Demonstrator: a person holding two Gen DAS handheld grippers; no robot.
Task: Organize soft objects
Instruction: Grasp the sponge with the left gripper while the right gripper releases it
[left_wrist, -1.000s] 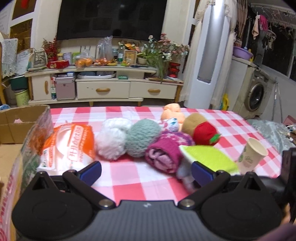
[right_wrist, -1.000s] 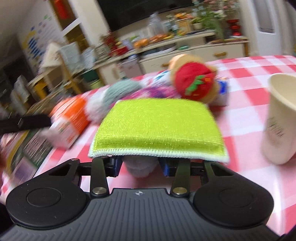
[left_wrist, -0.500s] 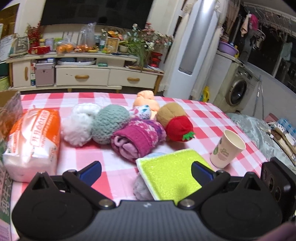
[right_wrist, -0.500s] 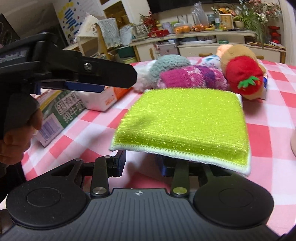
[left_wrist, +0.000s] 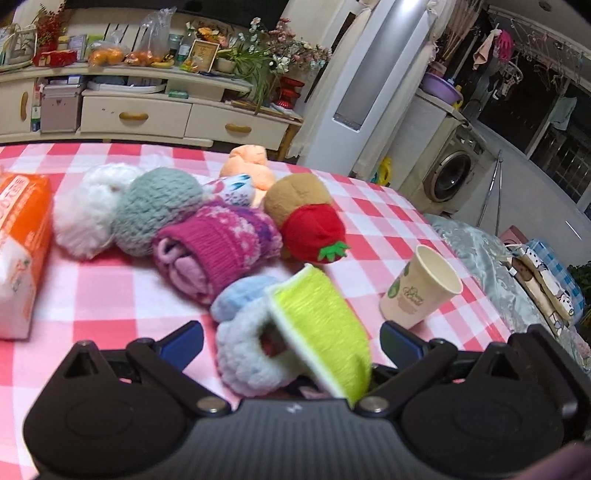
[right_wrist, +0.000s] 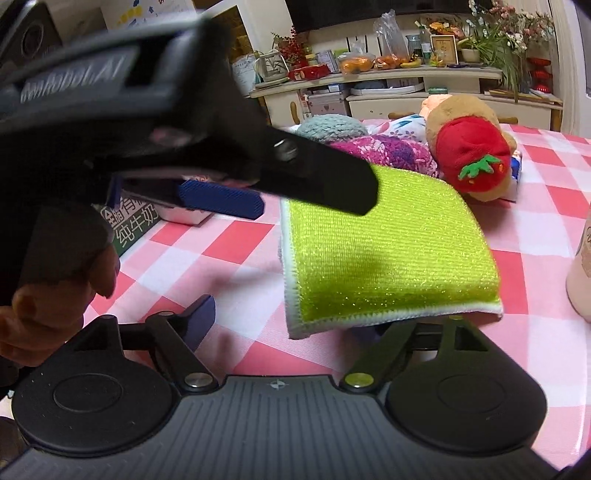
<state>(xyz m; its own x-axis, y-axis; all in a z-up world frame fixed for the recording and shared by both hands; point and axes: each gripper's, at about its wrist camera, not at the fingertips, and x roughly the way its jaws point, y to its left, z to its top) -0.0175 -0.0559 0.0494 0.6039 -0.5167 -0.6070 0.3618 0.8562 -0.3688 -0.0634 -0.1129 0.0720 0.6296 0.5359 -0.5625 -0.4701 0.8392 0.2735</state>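
On the red-and-white checked tablecloth (left_wrist: 110, 306), seen from the left wrist, a heap of soft things lies in a loose cluster: a white fluffy ball (left_wrist: 86, 212), a grey-green knitted ball (left_wrist: 155, 208), a rolled magenta knit (left_wrist: 218, 245), a brown plush with a red strawberry cap (left_wrist: 310, 221) and a peach plush (left_wrist: 247, 162) behind them. The left gripper (left_wrist: 291, 338) has its jaws wide apart and just beginning to close. Between them sit a pale blue fluffy piece (left_wrist: 243, 347) and a lime-green sponge cloth (left_wrist: 321, 325), tilted on edge and blurred; neither blue pad presses on them. A paper cup (left_wrist: 421, 291) leans near the right finger, and an orange-and-white packet (left_wrist: 20, 243) lies at the far left.

From the right wrist, the right gripper (right_wrist: 314, 321) is opening its jaws. The green sponge cloth (right_wrist: 384, 243) lies between them over the right finger, whose pad is hidden beneath it, so I cannot tell whether that pad touches the cloth; the left pad stands clear. The left gripper (right_wrist: 221, 184) reaches in from the upper left, held by a hand (right_wrist: 55, 306), its tip over the cloth's far corner. The strawberry plush (right_wrist: 472, 147) lies just beyond the cloth.
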